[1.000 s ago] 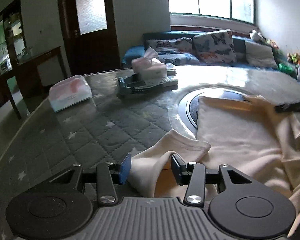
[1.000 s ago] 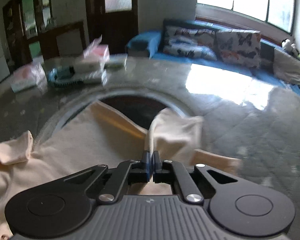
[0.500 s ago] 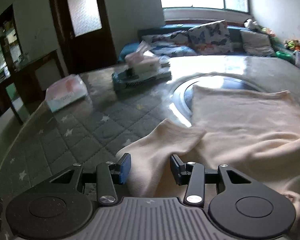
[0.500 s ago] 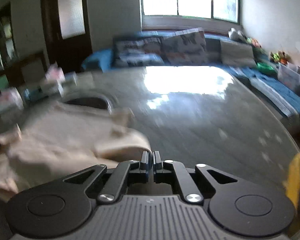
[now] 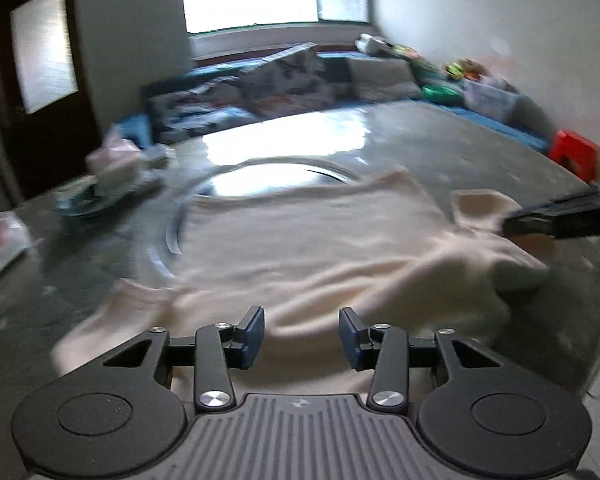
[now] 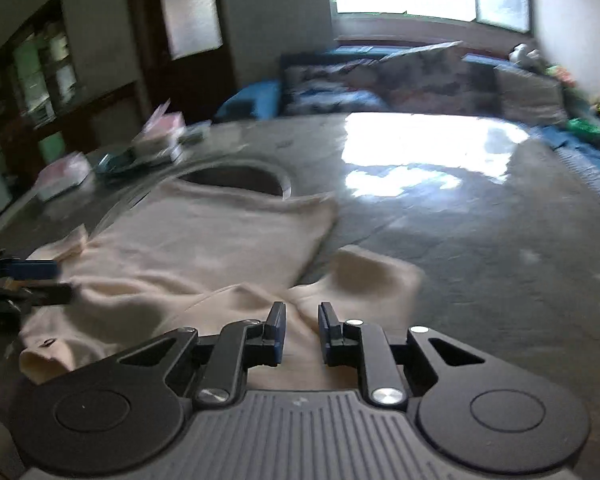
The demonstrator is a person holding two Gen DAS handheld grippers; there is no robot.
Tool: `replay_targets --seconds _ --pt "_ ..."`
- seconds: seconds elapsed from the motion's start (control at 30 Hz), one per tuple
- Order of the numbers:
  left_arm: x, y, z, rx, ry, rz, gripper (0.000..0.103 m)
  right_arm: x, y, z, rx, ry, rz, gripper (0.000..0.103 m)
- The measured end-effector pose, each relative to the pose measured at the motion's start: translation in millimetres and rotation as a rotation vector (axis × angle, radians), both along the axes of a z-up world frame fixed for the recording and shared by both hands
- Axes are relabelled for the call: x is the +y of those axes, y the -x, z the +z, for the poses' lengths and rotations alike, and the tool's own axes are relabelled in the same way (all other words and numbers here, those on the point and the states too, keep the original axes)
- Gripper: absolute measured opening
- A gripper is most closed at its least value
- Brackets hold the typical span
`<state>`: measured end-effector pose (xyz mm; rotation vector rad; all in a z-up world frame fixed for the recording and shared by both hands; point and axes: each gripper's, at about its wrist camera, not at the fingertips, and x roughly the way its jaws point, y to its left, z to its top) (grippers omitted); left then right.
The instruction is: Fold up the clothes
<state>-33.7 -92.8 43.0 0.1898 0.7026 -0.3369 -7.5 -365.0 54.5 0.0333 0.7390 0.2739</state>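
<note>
Right now the cream garment [image 5: 308,240] lies spread on the grey quilted table [image 6: 480,248], just ahead of both tools. The left gripper [image 5: 302,334] is narrowing over the near hem, pads apart, pinching nothing. The right gripper [image 6: 302,332] is parting above a bunched sleeve, cloth between its pads but loose. Tissue boxes [image 6: 62,174] sit far beyond, left of them.
</note>
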Motion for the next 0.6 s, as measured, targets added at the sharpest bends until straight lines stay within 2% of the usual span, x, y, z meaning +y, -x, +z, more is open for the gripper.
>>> replay_targets --seconds 0.03,0.17,0.27,0.4,0.5,0.6 --pt "-4.3 -0.5 -3.2 0.013 0.003 -0.022 0.035 4.8 -4.6 -4.2 0.016 -0.004 0.017 0.017" --pt "-12.9 6.2 -12.9 0.045 0.026 -0.102 0.034 5.6 -13.2 -16.7 0.052 0.017 0.011 0.017" --pt "-17.2 11.9 -17.8 0.062 0.026 -0.156 0.029 -8.2 -16.2 -21.0 0.053 0.049 -0.043 0.017" --pt "-20.2 22.0 -21.7 0.079 0.03 -0.223 0.028 -35.3 -16.0 -23.1 0.03 0.159 -0.149 0.017" --pt "-19.0 31.4 -22.1 0.078 0.025 -0.266 0.028 -51.4 -14.2 -23.0 0.025 0.223 -0.234 0.03" --pt "-16.9 40.6 -20.6 0.084 0.022 -0.316 0.028 -62.3 -10.9 -19.4 0.017 0.233 -0.285 0.031"
